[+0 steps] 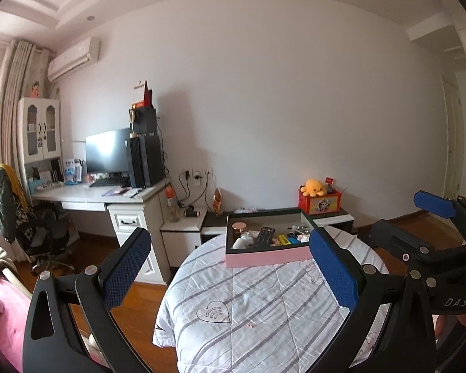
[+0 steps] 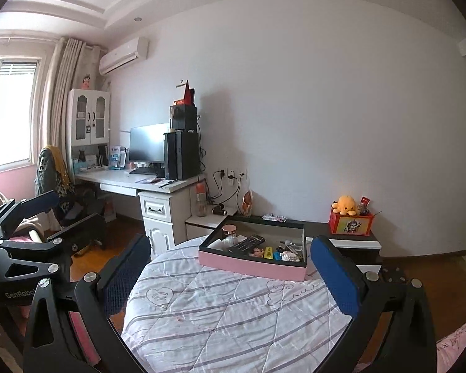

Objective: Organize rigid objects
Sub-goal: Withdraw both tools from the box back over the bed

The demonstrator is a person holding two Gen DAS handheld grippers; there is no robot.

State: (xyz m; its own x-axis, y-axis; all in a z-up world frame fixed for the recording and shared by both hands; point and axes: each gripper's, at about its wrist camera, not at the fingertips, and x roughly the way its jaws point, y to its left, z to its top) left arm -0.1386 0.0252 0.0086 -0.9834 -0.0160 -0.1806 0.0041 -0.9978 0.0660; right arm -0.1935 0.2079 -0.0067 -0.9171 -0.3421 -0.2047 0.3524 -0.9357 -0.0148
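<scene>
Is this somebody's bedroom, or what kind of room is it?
Most likely a bedroom. There is a striped quilt in front, a computer desk by the curtained window, and a yellow plush toy on a low cabinet.

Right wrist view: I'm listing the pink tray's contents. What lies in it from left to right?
In the pink tray: jar with the rose-gold lid → black remote → yellow box → small white piece.

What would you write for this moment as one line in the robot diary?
stage: start, nothing held | left gripper: open | right gripper: open | pink box: on striped quilt, holding remote
</scene>
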